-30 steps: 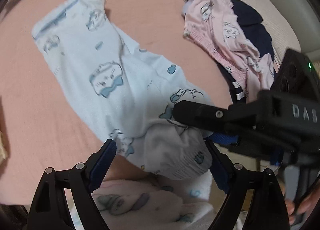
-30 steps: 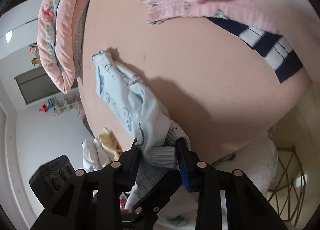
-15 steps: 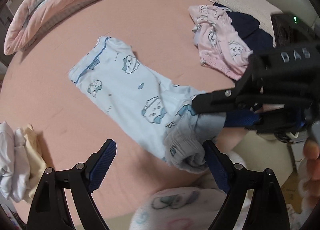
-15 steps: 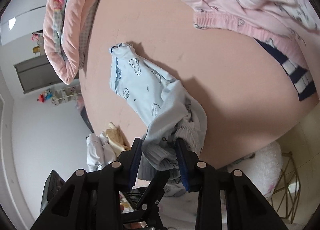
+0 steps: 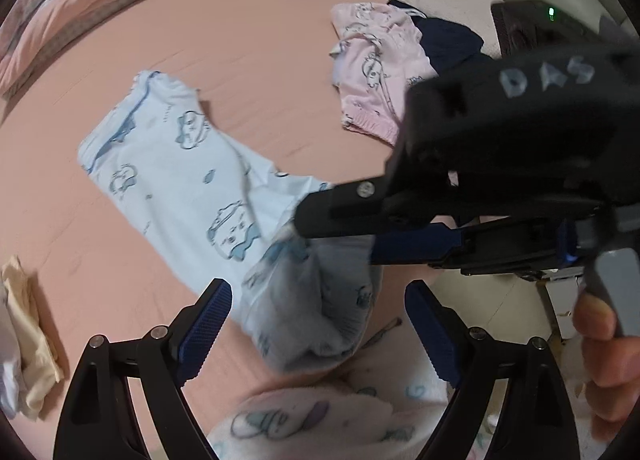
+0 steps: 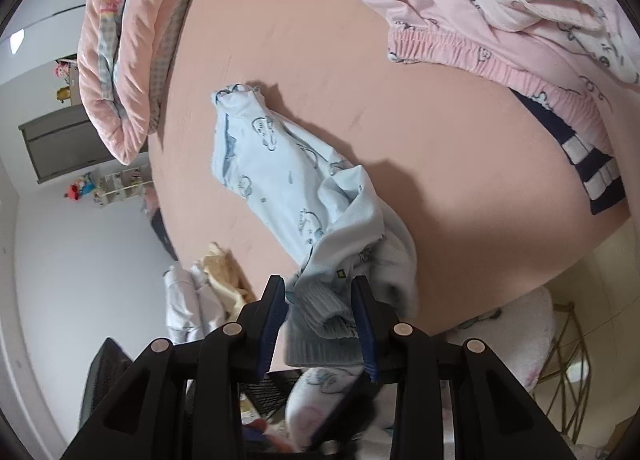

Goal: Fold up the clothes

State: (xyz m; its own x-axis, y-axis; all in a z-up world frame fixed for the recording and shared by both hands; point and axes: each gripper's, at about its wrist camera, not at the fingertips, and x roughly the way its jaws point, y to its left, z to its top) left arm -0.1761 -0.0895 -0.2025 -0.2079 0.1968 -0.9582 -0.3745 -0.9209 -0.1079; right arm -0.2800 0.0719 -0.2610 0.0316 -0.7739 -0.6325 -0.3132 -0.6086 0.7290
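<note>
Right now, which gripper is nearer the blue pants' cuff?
Right. The right gripper is clamped on the cuff of the blue pants. The left gripper is open just short of the cuff, its fingers either side, not touching.

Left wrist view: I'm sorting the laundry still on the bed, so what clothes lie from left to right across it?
Cream garment → light blue pyjama piece, its near end gripped by the right tongs → pink pyjamas → navy garment.
</note>
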